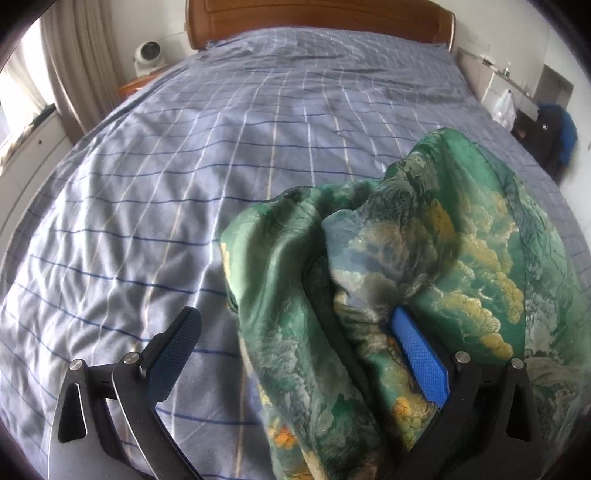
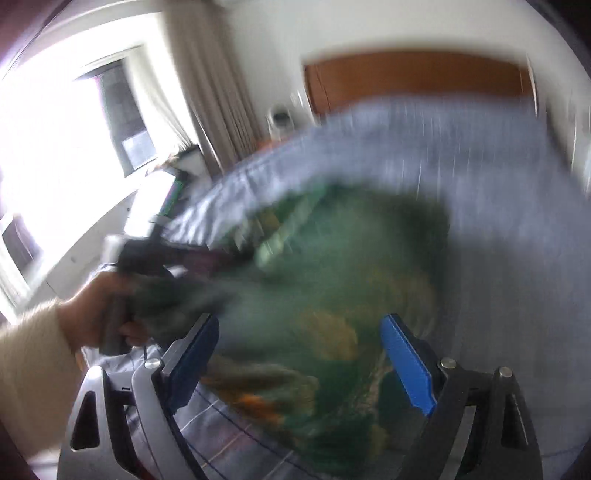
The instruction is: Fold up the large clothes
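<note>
green garment bunched up on the bed, both grippers spread wide

nearest the left wrist camera, the left gripper (image 1: 293, 354) has its two fingers far apart. the left finger, with its dark pad (image 1: 173, 350), hangs over bare bedsheet (image 1: 147, 184), while the blue pad (image 1: 419, 354) on the right finger is tucked into the folds of the green garment (image 1: 406, 240). cloth drapes between the fingers and over that right finger, but the dark pad isn't touching it, so nothing is clamped.

the garment is a shiny green piece with yellow and blue scenery print, lying crumpled in a heap on the near right part of the bed in that view. past it, the blue-grey checked sheet runs flat up to a wooden headboard (image 1: 321, 14). a small white fan (image 1: 147, 55) sits on a nightstand to the left, with curtains (image 1: 74, 55) beside it, and a dark bag (image 1: 550, 136) is off to the right.

the right wrist view is heavily blurred. the right gripper (image 2: 299, 354) stands wide open, blue pads clear of the cloth, with the green garment (image 2: 332, 277) lying on the bed beyond and below it. to the left, a hand (image 2: 96, 314) in a cream sleeve (image 2: 29, 369) holds the other gripper's handle, right at the garment's edge. further back are the sheet, the headboard (image 2: 417, 77) and a bright window (image 2: 74, 110).
</note>
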Demonstrator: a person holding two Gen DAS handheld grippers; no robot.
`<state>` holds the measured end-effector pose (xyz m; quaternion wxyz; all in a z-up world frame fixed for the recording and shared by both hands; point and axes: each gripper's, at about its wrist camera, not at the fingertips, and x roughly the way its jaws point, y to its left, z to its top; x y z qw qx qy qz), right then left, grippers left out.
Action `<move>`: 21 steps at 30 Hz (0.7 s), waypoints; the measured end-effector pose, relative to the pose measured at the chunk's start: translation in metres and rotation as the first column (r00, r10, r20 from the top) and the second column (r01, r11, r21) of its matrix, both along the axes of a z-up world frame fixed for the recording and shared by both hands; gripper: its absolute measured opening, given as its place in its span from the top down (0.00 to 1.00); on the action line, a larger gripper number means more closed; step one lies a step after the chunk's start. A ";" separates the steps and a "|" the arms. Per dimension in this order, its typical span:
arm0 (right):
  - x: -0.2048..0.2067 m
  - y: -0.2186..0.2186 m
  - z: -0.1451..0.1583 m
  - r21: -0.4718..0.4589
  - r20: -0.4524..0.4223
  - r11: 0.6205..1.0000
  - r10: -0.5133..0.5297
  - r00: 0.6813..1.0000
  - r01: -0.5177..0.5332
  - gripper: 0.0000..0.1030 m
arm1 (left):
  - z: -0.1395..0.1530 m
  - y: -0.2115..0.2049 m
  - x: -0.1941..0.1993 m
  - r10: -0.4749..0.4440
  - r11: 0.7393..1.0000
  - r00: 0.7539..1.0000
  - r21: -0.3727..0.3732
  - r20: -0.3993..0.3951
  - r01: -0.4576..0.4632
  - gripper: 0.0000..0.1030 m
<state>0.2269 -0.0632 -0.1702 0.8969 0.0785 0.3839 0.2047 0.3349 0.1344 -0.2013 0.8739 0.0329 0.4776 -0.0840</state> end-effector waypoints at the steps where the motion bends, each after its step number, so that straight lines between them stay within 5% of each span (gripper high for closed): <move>1: 0.009 0.005 -0.017 -0.004 -0.043 1.000 -0.003 0.999 0.003 0.11 | -0.003 0.000 0.000 0.000 1.000 1.000 0.006 0.001 0.000 0.00; 4: 0.006 0.039 -0.034 -0.199 -0.024 0.980 0.017 1.000 -0.022 0.02 | -0.015 0.002 -0.003 0.031 1.000 0.999 -0.001 -0.012 -0.031 0.00; 7: 0.003 0.056 -0.038 -0.298 -0.009 0.954 0.011 1.000 -0.014 0.00 | -0.015 0.007 -0.003 0.058 0.998 0.998 -0.031 -0.015 -0.059 0.00; 14: 0.003 0.033 0.005 -0.217 -0.032 0.976 -0.039 0.999 0.031 0.00 | 0.039 0.028 -0.024 0.105 0.990 0.992 -0.099 0.066 -0.099 0.01; 21: -0.020 0.014 0.043 -0.091 0.035 0.994 -0.063 0.997 0.065 0.00 | 0.081 0.036 -0.045 0.109 0.984 0.989 -0.155 0.101 -0.092 0.01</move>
